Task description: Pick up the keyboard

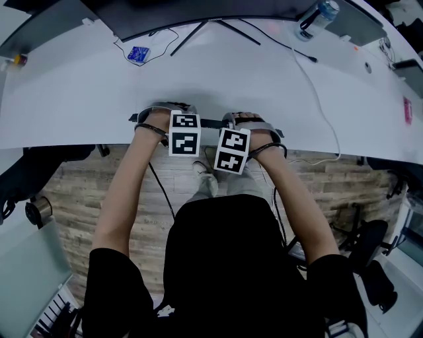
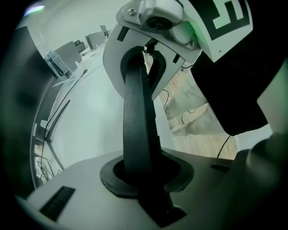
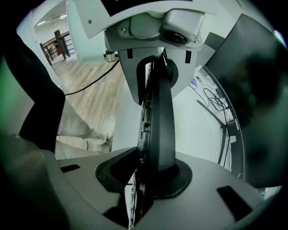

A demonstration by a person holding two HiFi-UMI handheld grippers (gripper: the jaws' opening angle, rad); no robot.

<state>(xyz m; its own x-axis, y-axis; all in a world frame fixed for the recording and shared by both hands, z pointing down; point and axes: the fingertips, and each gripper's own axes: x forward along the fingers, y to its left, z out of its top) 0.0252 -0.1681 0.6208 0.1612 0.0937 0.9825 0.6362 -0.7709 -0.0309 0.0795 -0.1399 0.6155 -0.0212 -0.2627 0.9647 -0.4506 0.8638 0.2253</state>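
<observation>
At the near edge of the white desk (image 1: 79, 99), the keyboard (image 1: 210, 123) shows only as a thin dark strip running left to right between the two grippers. The left gripper (image 1: 164, 113) pinches it near its left end and the right gripper (image 1: 248, 121) near its right end. In the left gripper view the dark slab (image 2: 137, 117) stands edge-on between that gripper's jaws (image 2: 146, 173), which press on both its faces, and it runs away toward the other gripper. In the right gripper view the keyboard (image 3: 157, 121) is likewise clamped between the jaws (image 3: 146, 175), its key rows facing the side of the wood floor (image 3: 90, 99). Whether it is clear of the desk cannot be told. Both grippers point steeply down, with the left forearm (image 1: 125, 191) and right forearm (image 1: 297, 198) reaching forward side by side and the two marker cubes (image 1: 184, 134) close together, the right one tilted. Farther off lie a blue packet (image 1: 139, 54) at the left, a bottle (image 1: 318, 17) at the far right and a red label (image 1: 406, 109) at the desk's right edge; their print is too small to read.
</observation>
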